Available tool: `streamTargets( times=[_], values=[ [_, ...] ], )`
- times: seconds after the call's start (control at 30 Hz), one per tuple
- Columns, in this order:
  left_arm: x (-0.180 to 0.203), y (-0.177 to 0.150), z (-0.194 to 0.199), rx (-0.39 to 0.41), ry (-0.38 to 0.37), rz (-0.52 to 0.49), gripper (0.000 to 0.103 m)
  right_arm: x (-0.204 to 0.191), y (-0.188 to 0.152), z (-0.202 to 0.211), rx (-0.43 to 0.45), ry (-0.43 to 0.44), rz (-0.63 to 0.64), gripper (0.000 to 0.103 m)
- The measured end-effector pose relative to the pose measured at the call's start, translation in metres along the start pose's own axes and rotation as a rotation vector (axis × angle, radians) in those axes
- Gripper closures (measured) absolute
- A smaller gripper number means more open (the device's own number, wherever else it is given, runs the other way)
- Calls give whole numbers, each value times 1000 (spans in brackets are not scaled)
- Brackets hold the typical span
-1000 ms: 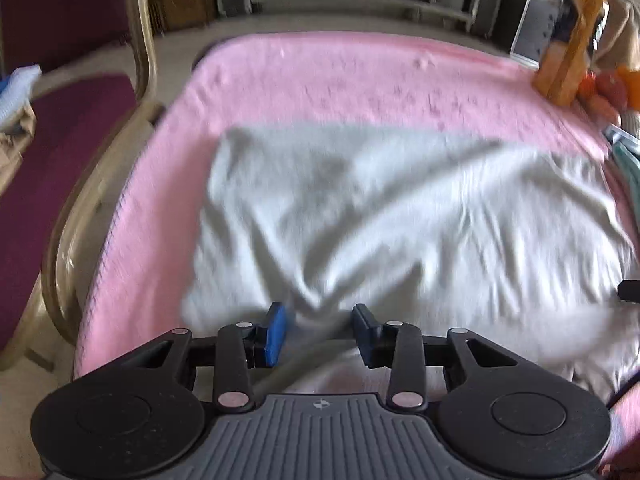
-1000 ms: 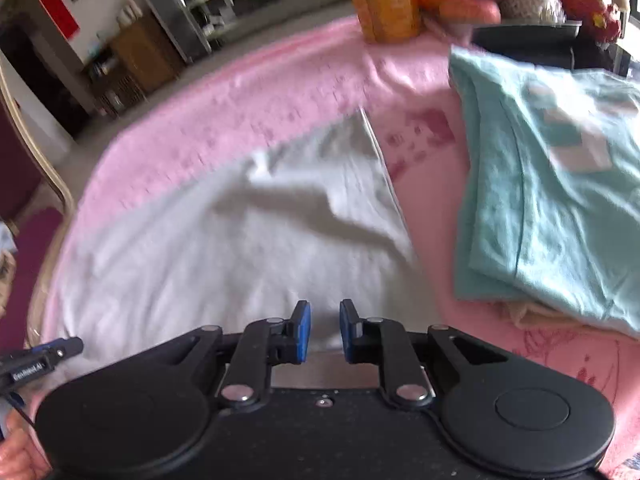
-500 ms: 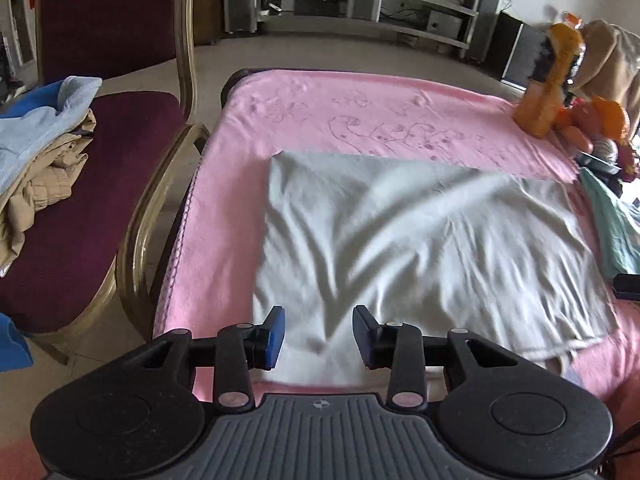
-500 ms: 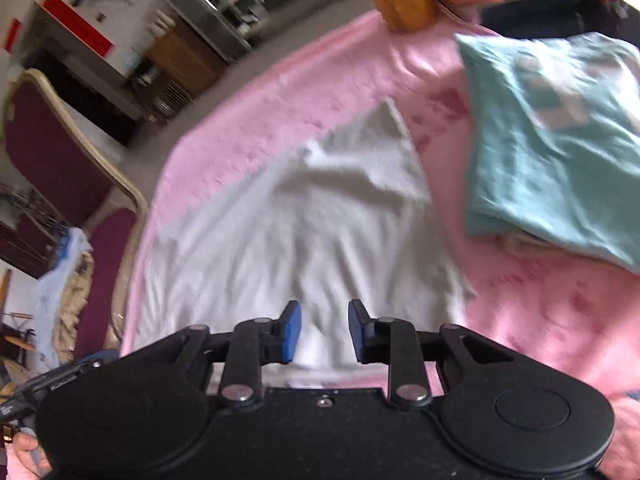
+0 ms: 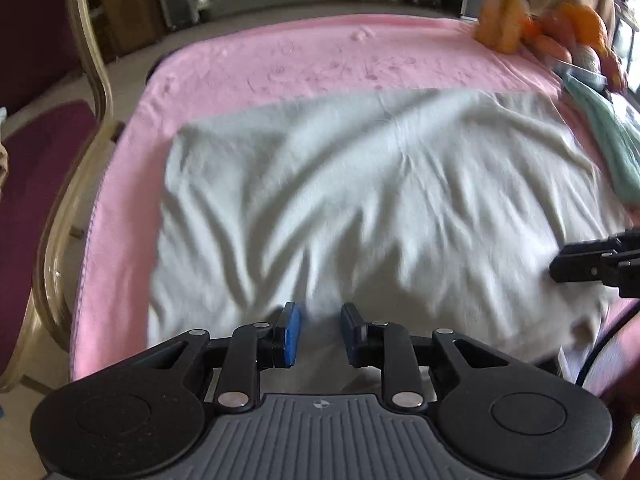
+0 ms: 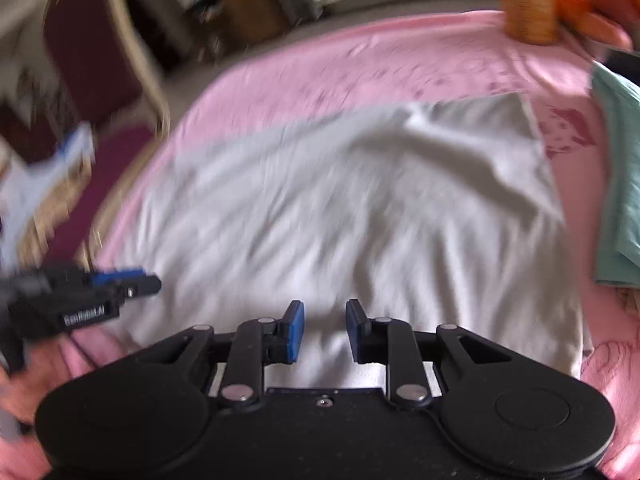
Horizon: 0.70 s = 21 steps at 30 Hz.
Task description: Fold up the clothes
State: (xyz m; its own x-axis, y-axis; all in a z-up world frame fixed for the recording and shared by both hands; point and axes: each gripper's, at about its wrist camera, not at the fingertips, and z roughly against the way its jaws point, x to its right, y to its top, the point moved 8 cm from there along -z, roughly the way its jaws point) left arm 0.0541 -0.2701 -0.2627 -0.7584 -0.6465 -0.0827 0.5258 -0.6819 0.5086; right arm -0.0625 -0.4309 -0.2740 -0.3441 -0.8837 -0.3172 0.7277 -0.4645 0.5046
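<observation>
The left gripper (image 5: 320,322) hovered over the near edge of the white garment (image 5: 360,200), jaws closing, nothing visibly clamped. The right gripper's tip (image 5: 592,264) entered at 3 o'clock.

Right wrist view smeared by motion blur throughout; creases of the white garment (image 6: 352,208) unreadable; chair (image 6: 100,52) left of the garment only streaks, the pale stack on its seat unidentifiable; left gripper (image 6: 120,284) cut by the frame's left edge, jaw gap not legible. Left wrist view: garment's near edge hidden behind the gripper body; right gripper (image 5: 596,266) cut by the right edge; orange objects (image 5: 540,28) beyond the garment too blurred to name; teal cloth (image 5: 608,140) cropped.
</observation>
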Motion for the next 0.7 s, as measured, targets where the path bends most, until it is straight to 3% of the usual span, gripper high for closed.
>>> streamTargets(
  times=[0.13,0.23,0.43,0.57,0.7],
  values=[
    [2,-24,17,-43,50,-111,79,-9,-29,18,-82,-77,141,79],
    [-9,-35,30,-40,71,-99,79,-4,-40,37,-94,-115,114,79],
    [-33,-11,56,122,76,63,77,7,-22,66,71,-49,-26,81],
    [-29,0,41,118,103,66,77,6,-7,56,126,29,-102,87],
    [-22,0,29,91,131,47,77,0,-5,37,94,16,-99,86]
  ],
)
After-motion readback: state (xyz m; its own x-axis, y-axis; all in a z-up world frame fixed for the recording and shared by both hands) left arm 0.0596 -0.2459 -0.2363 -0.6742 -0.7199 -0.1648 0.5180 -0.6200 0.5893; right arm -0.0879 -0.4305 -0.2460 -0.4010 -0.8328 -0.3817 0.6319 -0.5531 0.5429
